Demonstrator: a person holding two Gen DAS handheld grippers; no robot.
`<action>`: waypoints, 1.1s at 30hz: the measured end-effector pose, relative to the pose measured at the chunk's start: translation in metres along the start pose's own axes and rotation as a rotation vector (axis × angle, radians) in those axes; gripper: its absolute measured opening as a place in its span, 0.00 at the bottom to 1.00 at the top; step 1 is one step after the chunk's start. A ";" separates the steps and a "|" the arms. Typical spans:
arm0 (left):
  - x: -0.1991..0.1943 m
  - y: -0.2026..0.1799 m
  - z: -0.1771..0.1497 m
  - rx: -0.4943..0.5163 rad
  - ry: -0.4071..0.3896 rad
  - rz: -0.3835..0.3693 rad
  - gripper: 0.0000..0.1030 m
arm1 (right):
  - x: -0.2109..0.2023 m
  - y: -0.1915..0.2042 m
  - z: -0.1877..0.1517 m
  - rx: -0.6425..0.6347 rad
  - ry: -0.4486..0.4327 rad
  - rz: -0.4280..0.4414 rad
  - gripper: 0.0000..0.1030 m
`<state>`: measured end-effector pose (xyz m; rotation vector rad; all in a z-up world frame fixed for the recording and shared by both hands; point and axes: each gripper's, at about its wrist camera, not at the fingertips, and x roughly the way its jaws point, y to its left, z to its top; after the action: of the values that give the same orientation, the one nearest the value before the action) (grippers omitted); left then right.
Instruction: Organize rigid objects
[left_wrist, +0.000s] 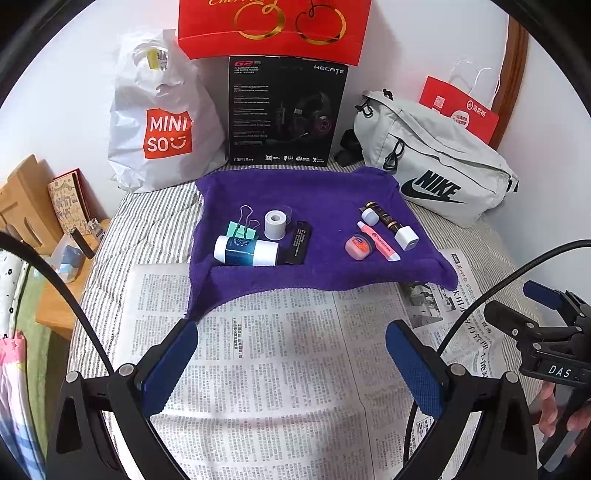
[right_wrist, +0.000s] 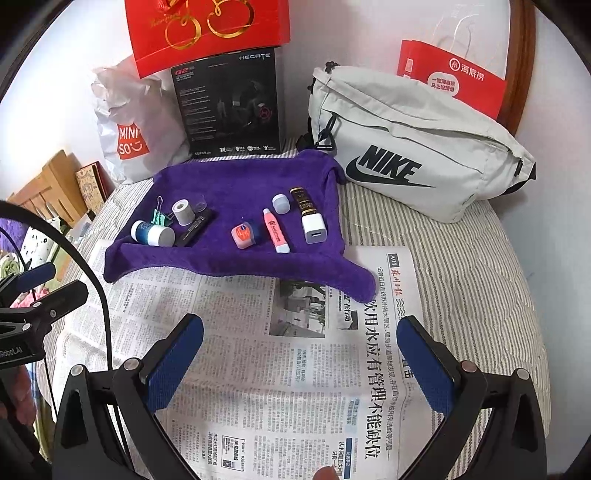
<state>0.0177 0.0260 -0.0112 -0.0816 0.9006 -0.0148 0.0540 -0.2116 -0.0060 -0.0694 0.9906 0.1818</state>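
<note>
A purple towel (left_wrist: 317, 195) (right_wrist: 236, 177) lies on the bed with small items in two groups. On its left are a blue-and-white bottle (left_wrist: 245, 251) (right_wrist: 152, 232), a green binder clip (left_wrist: 242, 227), a white tape roll (left_wrist: 276, 224) (right_wrist: 183, 211) and a black flat stick (left_wrist: 298, 245). On its right are a pink tin (left_wrist: 357, 247) (right_wrist: 243, 233), a pink tube (left_wrist: 378, 242) (right_wrist: 276, 230), a white charger cube (left_wrist: 406, 238) (right_wrist: 314, 229), a dark tube (left_wrist: 382, 216) and a small white cap (right_wrist: 280, 203). My left gripper (left_wrist: 291, 354) and right gripper (right_wrist: 301, 350) are open and empty over the newspaper, short of the towel.
Newspaper (left_wrist: 280, 369) (right_wrist: 258, 369) covers the striped bedding in front. Behind the towel stand a Miniso bag (left_wrist: 162, 122), a black headset box (left_wrist: 286, 110), a red gift bag (left_wrist: 273, 26) and a Nike pouch (left_wrist: 436, 158) (right_wrist: 413, 147). A wooden shelf (left_wrist: 33, 206) is at the left.
</note>
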 end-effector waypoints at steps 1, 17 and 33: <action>0.000 0.000 0.000 0.001 -0.001 0.001 1.00 | 0.000 0.000 0.000 -0.001 0.000 -0.001 1.00; 0.000 0.001 -0.001 0.010 0.008 -0.001 1.00 | -0.002 0.001 -0.001 -0.002 -0.004 0.003 1.00; -0.003 0.000 0.000 0.022 0.003 0.006 1.00 | 0.001 0.000 -0.002 -0.003 0.005 0.006 1.00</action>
<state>0.0162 0.0266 -0.0089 -0.0583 0.9036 -0.0188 0.0525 -0.2114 -0.0077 -0.0692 0.9952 0.1888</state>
